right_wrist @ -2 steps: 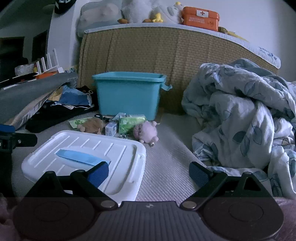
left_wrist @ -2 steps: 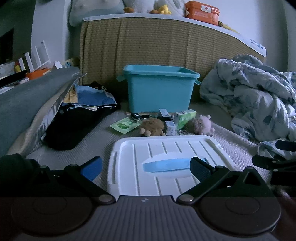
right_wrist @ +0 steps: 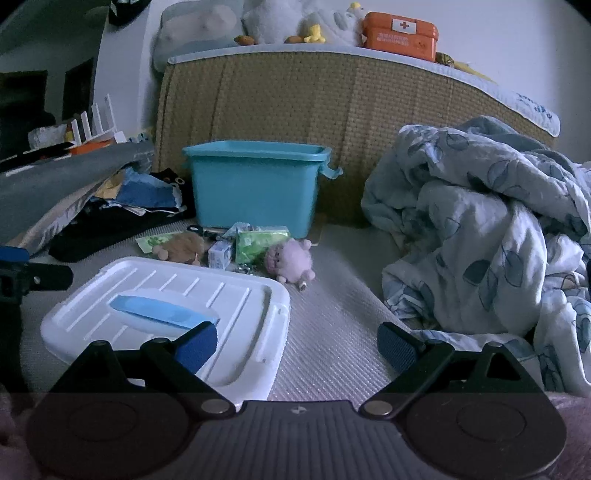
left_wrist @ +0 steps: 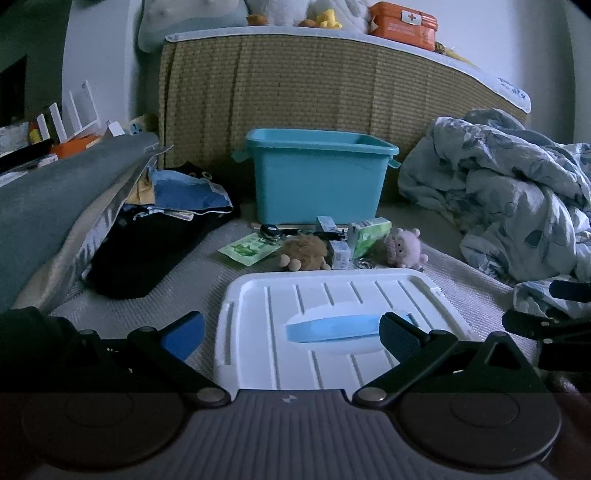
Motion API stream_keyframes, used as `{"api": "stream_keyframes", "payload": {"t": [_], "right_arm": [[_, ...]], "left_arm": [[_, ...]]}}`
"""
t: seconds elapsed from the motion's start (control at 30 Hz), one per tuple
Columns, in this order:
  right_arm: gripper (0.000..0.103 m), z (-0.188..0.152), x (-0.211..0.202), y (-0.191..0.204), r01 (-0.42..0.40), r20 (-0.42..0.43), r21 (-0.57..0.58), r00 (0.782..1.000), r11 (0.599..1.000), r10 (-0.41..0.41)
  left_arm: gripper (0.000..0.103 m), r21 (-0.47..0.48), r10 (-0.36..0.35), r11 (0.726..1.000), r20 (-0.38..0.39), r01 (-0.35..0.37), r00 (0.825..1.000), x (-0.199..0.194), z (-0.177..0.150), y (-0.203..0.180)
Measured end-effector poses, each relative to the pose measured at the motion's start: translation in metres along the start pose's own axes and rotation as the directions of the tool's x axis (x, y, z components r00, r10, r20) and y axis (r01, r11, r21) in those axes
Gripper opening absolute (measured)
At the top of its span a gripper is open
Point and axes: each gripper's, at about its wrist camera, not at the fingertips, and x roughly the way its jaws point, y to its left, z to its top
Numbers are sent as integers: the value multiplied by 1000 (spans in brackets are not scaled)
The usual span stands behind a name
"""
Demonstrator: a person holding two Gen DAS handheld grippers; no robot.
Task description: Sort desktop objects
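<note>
A teal bin [left_wrist: 319, 181] [right_wrist: 255, 188] stands open against the woven headboard. In front of it lie a brown plush [left_wrist: 306, 253] [right_wrist: 181, 246], a pink plush [left_wrist: 404, 248] [right_wrist: 290, 263], a green tissue pack [left_wrist: 371, 230] [right_wrist: 258, 240], a small white carton [left_wrist: 340, 253] [right_wrist: 220, 255], a green sachet [left_wrist: 246, 249] and dark keys [left_wrist: 271, 230]. The white lid [left_wrist: 332, 328] [right_wrist: 166, 314] with a blue handle lies flat nearer me. My left gripper [left_wrist: 291, 338] is open over the lid. My right gripper [right_wrist: 297, 347] is open at the lid's right edge, holding nothing.
A crumpled floral blanket [right_wrist: 480, 236] fills the right side. Dark and blue clothes [left_wrist: 159, 221] and a grey cushion [left_wrist: 55, 199] are piled at the left. An orange first-aid case [right_wrist: 399, 35] and soft toys sit on top of the headboard.
</note>
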Motion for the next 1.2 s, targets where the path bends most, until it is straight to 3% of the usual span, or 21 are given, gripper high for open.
{"api": "stream_keyframes", "payload": {"t": [0.33,0.67,0.8,0.87,0.9,0.93,1.0,1.07,1.1,1.2], "right_arm": [[96,0,1,1,18,-11,-27,1000,999,-18],[96,-1,3,3,34,-24,-50,999,998,-35],[92,-2,3,4,37,-29,-58,999,998,-39],[84,-2,3,4,40,-26,-60,999,997,-42],[74,-2,3,4,43,-27,-59,999,997,-44],[52,-2,4,4,45,-32,-56,998,997,-47],[19,-2,6,2,62,-46,-46,997,997,-64],[15,-3,6,0,49,-51,-30,997,998,-51],[6,-3,6,-1,41,-50,-21,998,999,-43],[7,-4,6,-1,53,-52,-20,997,998,-54]], "left_arm": [[103,-70,-29,997,8,29,1000,0,-2,11],[103,-84,-34,996,7,35,999,0,-3,15],[103,-76,-40,996,12,41,999,-1,-3,13],[103,-79,-42,996,11,42,999,-1,-3,14],[103,-83,-43,996,9,43,999,0,-3,14],[103,-87,-44,995,7,44,999,0,-3,15],[103,-94,-47,994,4,47,999,1,-3,16],[103,-99,-49,994,4,49,999,1,-3,16],[103,-99,-50,994,3,50,999,1,-3,16],[103,-96,-50,994,3,51,999,1,-4,16]]}}
